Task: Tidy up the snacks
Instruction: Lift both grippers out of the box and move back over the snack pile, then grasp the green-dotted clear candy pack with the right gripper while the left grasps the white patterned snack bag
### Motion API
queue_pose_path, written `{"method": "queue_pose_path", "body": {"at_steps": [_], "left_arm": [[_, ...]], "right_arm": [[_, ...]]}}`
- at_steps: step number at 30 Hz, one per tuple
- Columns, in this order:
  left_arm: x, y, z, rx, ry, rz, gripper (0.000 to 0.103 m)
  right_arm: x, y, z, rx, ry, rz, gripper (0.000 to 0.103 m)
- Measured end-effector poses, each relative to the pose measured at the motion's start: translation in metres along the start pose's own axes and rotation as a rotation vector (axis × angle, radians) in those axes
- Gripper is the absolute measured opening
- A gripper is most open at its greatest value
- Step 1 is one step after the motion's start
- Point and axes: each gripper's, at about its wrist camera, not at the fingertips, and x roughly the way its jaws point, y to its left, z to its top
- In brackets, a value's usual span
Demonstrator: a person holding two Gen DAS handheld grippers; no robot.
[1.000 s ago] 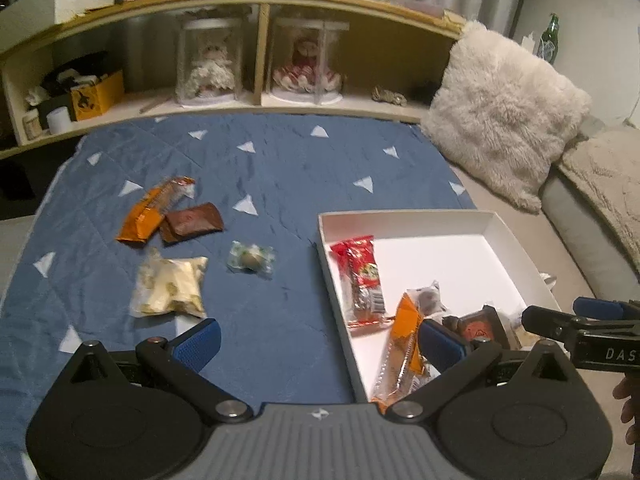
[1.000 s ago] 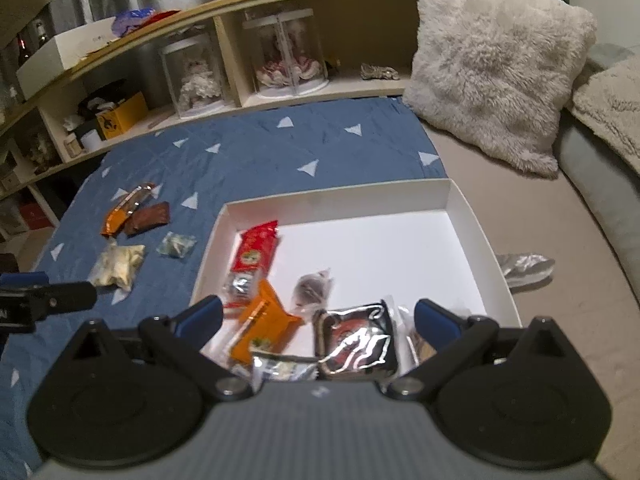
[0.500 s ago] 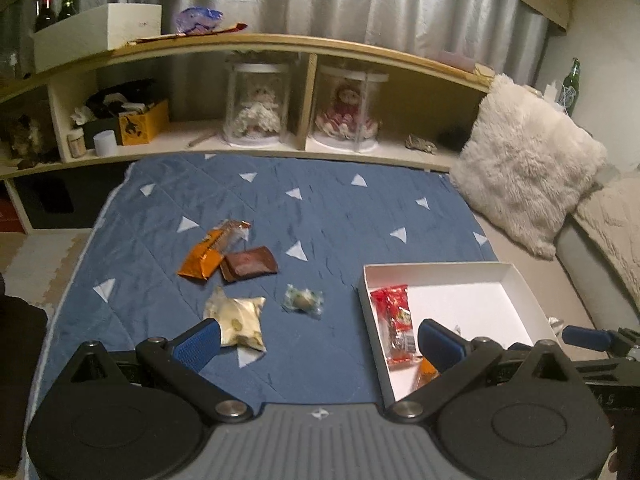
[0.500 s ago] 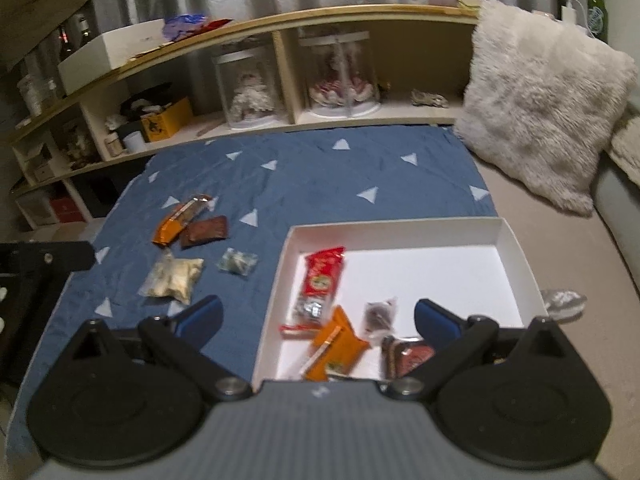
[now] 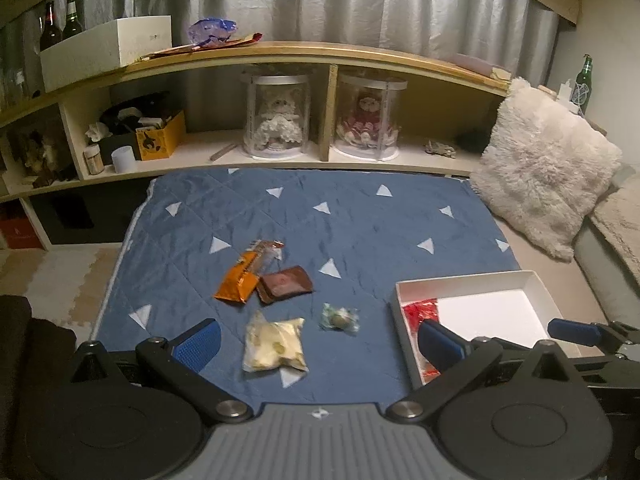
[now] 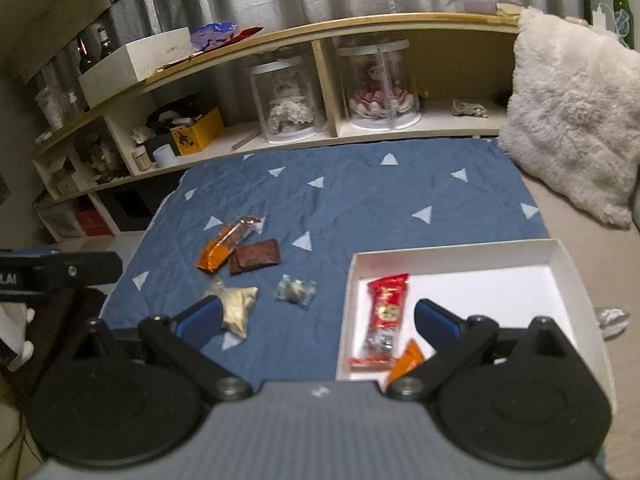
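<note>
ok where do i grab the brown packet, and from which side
Probably across the brown packet's short width, coming from above. It lies flat on the blanket, so only a top-down pinch fits. Favour its right half: the orange packet touches or overlaps its left end.

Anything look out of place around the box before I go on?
One thing: a crumpled silver wrapper lies on the beige surface just outside the white box's right wall, apart from the four snacks on the blue quilt.
</note>
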Motion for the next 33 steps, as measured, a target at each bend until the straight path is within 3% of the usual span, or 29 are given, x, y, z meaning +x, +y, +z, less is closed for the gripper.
{"method": "queue_pose_path", "body": {"at_steps": [14,20,25,26,30,33], "left_arm": [[0.049,0.078,0.009,-0.086,0.037,0.004,0.103],[0.089,0.112,0.002,-0.129,0.099,0.013,0.103],[0.123,0.126,-0.010,-0.163,0.151,-0.001,0.103],[0.131,0.127,-0.012,-0.162,0.163,-0.008,0.103],[0.158,0.122,-0.016,-0.156,0.198,-0.032,0.103],[0.179,0.113,-0.018,-0.155,0.225,-0.055,0.103]], "right_arm": [[0.083,0.041,0.041,0.048,0.039,0.076,0.103],[0.141,0.048,0.056,0.144,0.115,0.135,0.103],[0.194,0.041,0.052,0.248,0.206,0.099,0.102],[0.202,0.039,0.050,0.266,0.224,0.086,0.100],[0.235,0.030,0.041,0.321,0.313,0.005,0.069],[0.251,0.029,0.036,0.327,0.344,-0.004,0.068]]}}
